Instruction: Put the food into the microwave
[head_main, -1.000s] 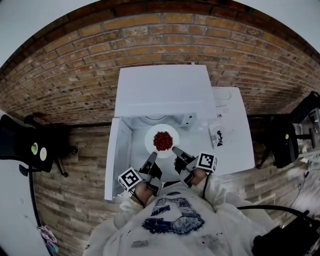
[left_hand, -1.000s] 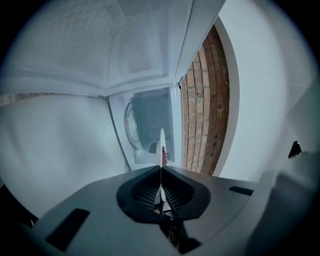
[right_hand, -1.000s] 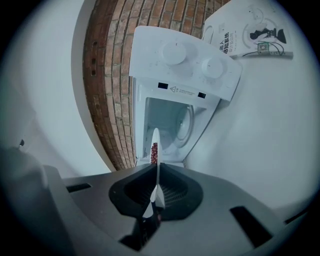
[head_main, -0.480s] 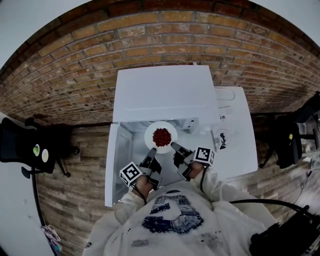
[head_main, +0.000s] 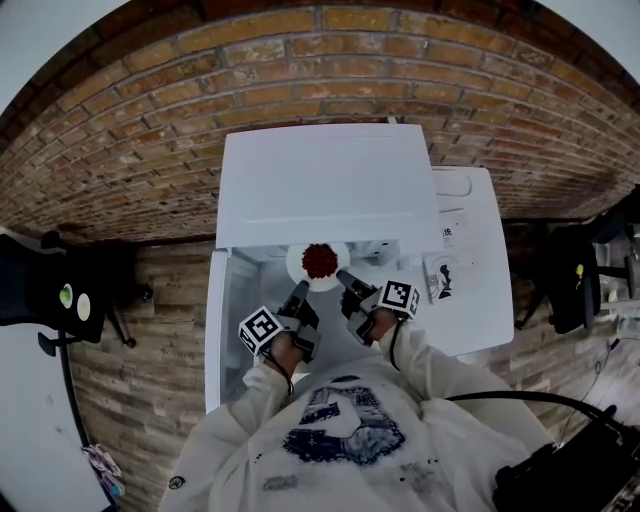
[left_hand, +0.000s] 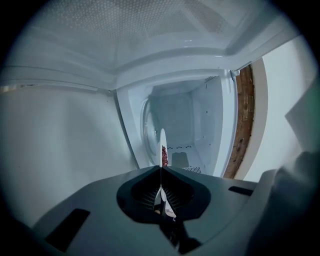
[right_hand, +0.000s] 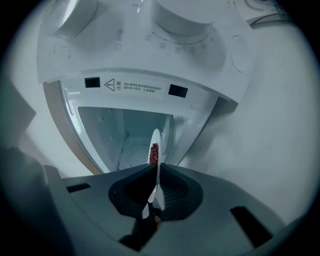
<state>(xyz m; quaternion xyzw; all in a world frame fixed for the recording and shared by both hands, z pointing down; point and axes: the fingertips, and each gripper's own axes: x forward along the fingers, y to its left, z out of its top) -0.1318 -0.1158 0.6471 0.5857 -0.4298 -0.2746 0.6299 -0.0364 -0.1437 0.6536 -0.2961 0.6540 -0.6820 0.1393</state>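
Plate (head_main: 298, 266) of red food (head_main: 319, 260): we grip rim at opposite edges, left gripper (head_main: 299, 291) and right gripper (head_main: 344, 276) jaws both clamped on it, for level carry. Location: microwave (head_main: 325, 185) doorway, unreleased.

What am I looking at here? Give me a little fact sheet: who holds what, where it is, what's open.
Holder: a person with a left gripper and a right gripper
Held: white plate, both grippers shut on its rim, one at each side
On plate: red food
Plate position: at the mouth of the microwave, partly under its top
Door: the microwave door is open, swung to the left
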